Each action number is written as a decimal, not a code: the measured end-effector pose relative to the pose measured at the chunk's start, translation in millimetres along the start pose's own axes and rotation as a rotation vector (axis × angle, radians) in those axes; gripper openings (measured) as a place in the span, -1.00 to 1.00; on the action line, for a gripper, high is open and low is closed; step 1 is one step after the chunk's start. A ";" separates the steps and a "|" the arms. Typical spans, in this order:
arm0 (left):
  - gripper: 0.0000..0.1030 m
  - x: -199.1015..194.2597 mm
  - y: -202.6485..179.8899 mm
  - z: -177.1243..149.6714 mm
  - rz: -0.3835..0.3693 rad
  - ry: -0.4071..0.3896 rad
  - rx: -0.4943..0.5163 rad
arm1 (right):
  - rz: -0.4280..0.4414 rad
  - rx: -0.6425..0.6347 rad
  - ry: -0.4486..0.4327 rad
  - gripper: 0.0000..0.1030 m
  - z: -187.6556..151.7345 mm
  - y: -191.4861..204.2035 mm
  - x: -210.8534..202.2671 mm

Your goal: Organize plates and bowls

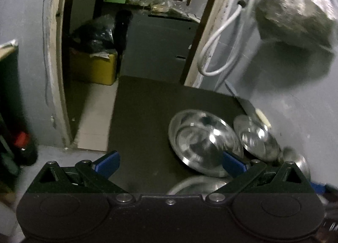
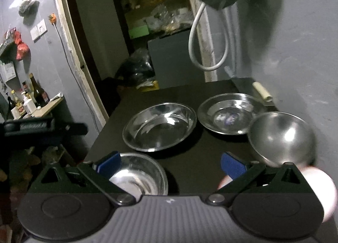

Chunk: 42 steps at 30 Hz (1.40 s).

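Four steel vessels are sitting on the black table point(image 2: 190, 171). The near bowl point(image 2: 139, 177) is lying lowest in the right wrist view, partly behind the right gripper's left finger point(image 2: 109, 163). The large plate point(image 2: 159, 129) is sitting beyond it, the second plate point(image 2: 230, 114) farther right near the wall, and the deep bowl point(image 2: 281, 137) against the right edge, its rim just beside that plate.

The right gripper point(image 2: 170, 164) is hovering directly over the near bowl, so the bowl is lying just ahead and slightly left of the open gap. Its jaws are standing wide apart and gripping nothing.

The left gripper point(image 1: 170, 163) is also standing wide open and empty. It is facing the large plate point(image 1: 206, 141), which is lying ahead and to its right.

The right hand appears nearer the near bowl; a short leftward, downward shift would likely bracket its rim.
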<state>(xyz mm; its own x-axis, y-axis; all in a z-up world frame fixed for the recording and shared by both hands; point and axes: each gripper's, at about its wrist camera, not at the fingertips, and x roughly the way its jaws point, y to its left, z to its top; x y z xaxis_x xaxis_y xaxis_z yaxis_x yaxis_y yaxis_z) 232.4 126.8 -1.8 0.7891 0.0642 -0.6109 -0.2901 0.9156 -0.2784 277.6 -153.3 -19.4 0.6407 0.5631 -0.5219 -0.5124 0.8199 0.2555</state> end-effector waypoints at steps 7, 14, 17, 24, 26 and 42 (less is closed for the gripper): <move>0.98 75.5 -5.1 33.0 0.018 0.075 -0.030 | 0.029 0.092 0.090 0.98 20.0 -20.8 65.5; 0.90 107.7 -10.9 37.2 0.038 0.142 -0.039 | 0.039 0.149 0.132 0.58 26.0 -33.1 97.3; 0.64 114.4 -12.5 36.0 0.049 0.168 -0.036 | 0.043 0.153 0.140 0.39 27.0 -34.4 106.3; -0.01 127.3 -15.5 33.8 0.088 0.264 -0.014 | 0.031 0.221 0.187 -0.26 27.6 -40.7 123.1; -0.23 132.4 -14.9 33.4 0.092 0.296 -0.009 | 0.019 0.242 0.207 -0.42 27.7 -43.5 129.9; -0.73 80.8 -20.2 31.0 0.034 0.202 0.089 | -0.015 0.186 0.109 -0.63 37.5 -19.2 90.2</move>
<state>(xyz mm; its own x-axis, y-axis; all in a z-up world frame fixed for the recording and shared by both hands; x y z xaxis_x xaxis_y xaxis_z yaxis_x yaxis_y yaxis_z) 318.8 125.8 -22.6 0.6529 0.0227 -0.7571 -0.2587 0.9461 -0.1947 366.6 -114.3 -40.8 0.5764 0.5445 -0.6093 -0.3827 0.8387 0.3874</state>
